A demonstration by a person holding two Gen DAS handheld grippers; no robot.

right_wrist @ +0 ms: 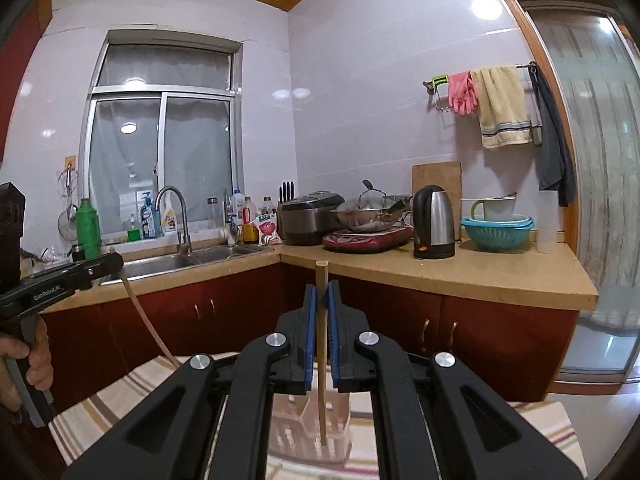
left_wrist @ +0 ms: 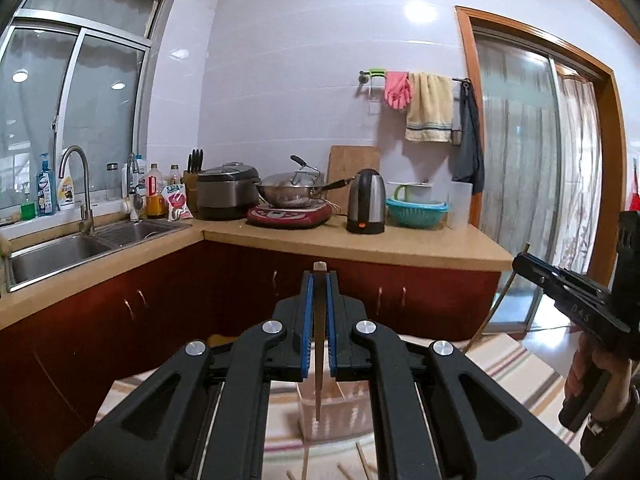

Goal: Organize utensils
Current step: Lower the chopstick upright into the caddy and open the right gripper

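Two grippers (left_wrist: 319,284) (right_wrist: 322,294), each clamping a chopstick (left_wrist: 319,344) (right_wrist: 322,340), above holder (right_wrist: 310,432)

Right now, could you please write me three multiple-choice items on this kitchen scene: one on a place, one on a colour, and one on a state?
1. Where does the electric kettle stand?
A. in the sink
B. on the counter between the induction cooker and the teal colander
C. on the floor

2. What colour is the rubber glove on the towel rail?
A. pink
B. blue
C. black

3. What is the right gripper doing?
A. hanging open, empty
B. clamping a spoon
C. shut on a chopstick

Answers:
1 B, it sits on the countertop between them.
2 A, it hangs pink beside the yellow towel.
3 C, the blue pads pinch the upright stick.
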